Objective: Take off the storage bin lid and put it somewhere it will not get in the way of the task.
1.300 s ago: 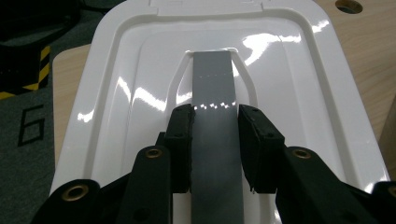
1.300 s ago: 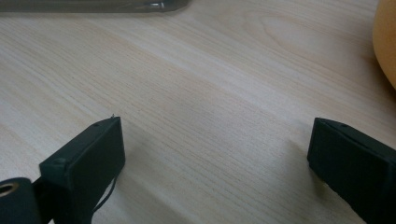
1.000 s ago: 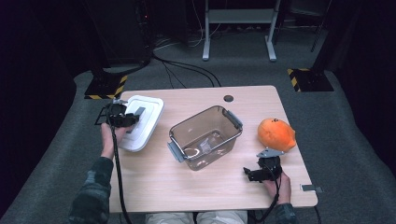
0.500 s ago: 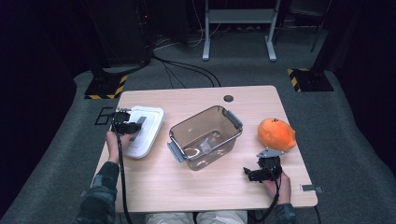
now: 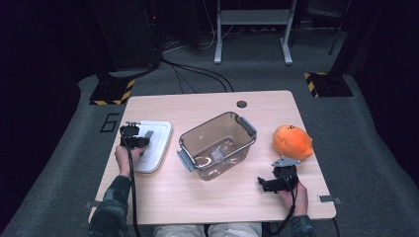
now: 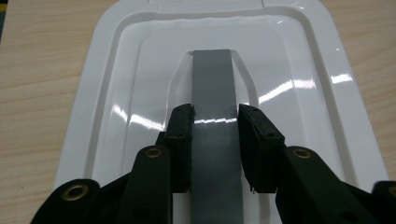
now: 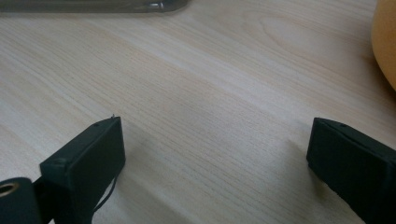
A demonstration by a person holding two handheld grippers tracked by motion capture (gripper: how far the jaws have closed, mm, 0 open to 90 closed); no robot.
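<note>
A white container lid (image 5: 154, 143) lies flat on the left of the table. My left gripper (image 5: 132, 137) is over its near part. In the left gripper view the lid (image 6: 116, 93) has a grey strip handle (image 6: 212, 84) down its middle, and my left gripper (image 6: 215, 140) is shut on that strip, one jaw against each edge. A clear plastic container (image 5: 217, 143) with grey latches stands in the middle, open on top. My right gripper (image 5: 263, 184) rests near the front right edge, open and holding nothing (image 7: 215, 154).
An orange rounded soft object (image 5: 292, 140) lies right of the container, also at the edge of the right gripper view (image 7: 386, 42). The wooden table (image 5: 197, 202) has a small round hole (image 5: 241, 104) at the back. Cables and stands are on the floor behind.
My left gripper has carried the lid back toward the person and to the left, down flat onto the table. The right gripper has stayed still.
</note>
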